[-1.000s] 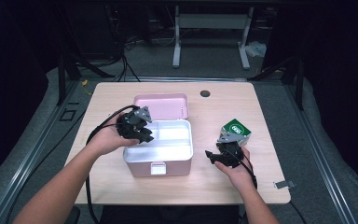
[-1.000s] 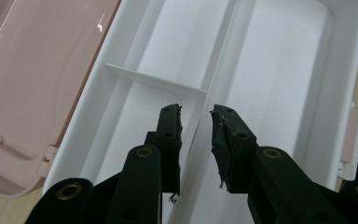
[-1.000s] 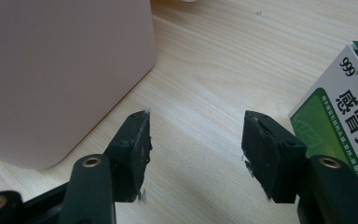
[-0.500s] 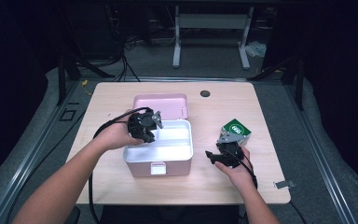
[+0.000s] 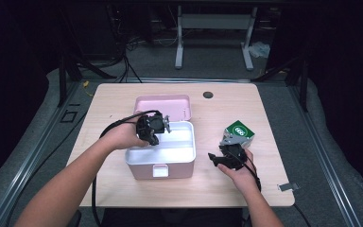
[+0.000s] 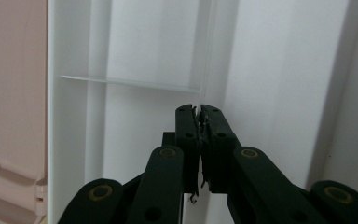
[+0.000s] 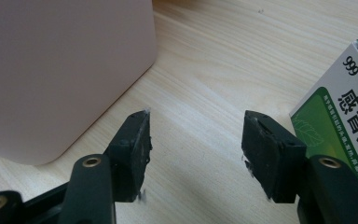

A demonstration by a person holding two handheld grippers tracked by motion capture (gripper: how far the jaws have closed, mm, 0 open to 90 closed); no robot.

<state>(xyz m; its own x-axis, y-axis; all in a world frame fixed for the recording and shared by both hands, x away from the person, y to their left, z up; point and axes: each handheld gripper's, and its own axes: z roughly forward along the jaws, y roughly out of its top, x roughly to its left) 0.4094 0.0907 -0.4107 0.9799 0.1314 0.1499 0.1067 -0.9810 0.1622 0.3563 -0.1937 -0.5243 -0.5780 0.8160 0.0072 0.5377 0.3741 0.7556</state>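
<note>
A pink storage box with a white inner tray stands open mid-table, its lid leaning back. My left gripper hovers over the tray's back left part. In the left gripper view its jaws are shut, with a thin clear divider running straight into the gap between the tips. My right gripper rests low on the table to the right of the box, open, with bare wood between its jaws. A green and white medicine carton lies just beside its right jaw.
The pink box's side wall stands close to the left of my right gripper. A round dark grommet sits at the back of the wooden table. A small metal clip lies at the table's right front corner. Cables trail from both grippers.
My left gripper has moved right, from the box's left rim to over the white tray. The right gripper and the carton have stayed put.
</note>
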